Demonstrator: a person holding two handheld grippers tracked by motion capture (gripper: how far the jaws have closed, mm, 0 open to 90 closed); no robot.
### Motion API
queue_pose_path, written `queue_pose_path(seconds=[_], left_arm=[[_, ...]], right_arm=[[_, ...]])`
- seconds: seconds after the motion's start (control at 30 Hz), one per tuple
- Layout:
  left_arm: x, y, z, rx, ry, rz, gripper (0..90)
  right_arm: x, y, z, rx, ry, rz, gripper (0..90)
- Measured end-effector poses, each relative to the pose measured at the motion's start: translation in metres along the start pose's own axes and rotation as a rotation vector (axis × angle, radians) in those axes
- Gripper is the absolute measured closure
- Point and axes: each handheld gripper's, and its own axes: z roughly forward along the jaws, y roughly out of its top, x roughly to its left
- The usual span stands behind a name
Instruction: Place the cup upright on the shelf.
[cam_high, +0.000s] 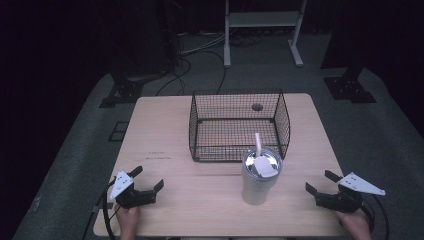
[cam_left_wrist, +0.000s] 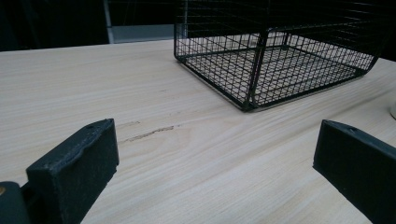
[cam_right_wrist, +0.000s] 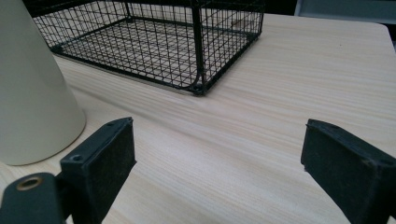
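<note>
Tumbler (cam_high: 259, 179) between both open tools

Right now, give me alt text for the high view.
A lidded cream tumbler with a straw stands on a wooden table just in front of an empty black wire basket. The left gripper and right gripper rest open near the front corners.

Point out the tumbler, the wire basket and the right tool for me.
tumbler (cam_high: 258, 186): high view, on its pale side wall.
wire basket (cam_high: 281, 120): high view, on its right mesh wall.
right tool (cam_high: 320, 184): high view, midway between its open jaw tips.
</note>
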Motion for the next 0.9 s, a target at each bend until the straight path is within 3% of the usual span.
queue_pose_path(seconds=[0.23, 0.9], left_arm=[[-0.001, 0.000, -0.001, -0.001, 0.000, 0.008, 0.0], [-0.001, 0.000, -0.001, 0.001, 0.001, 0.007, 0.0]], right_arm=[[0.006, 0.003, -0.002, -0.004, 0.014, -0.028, 9.3], [0.053, 0.032, -0.011, -0.033, 0.132, -0.190, 9.2]])
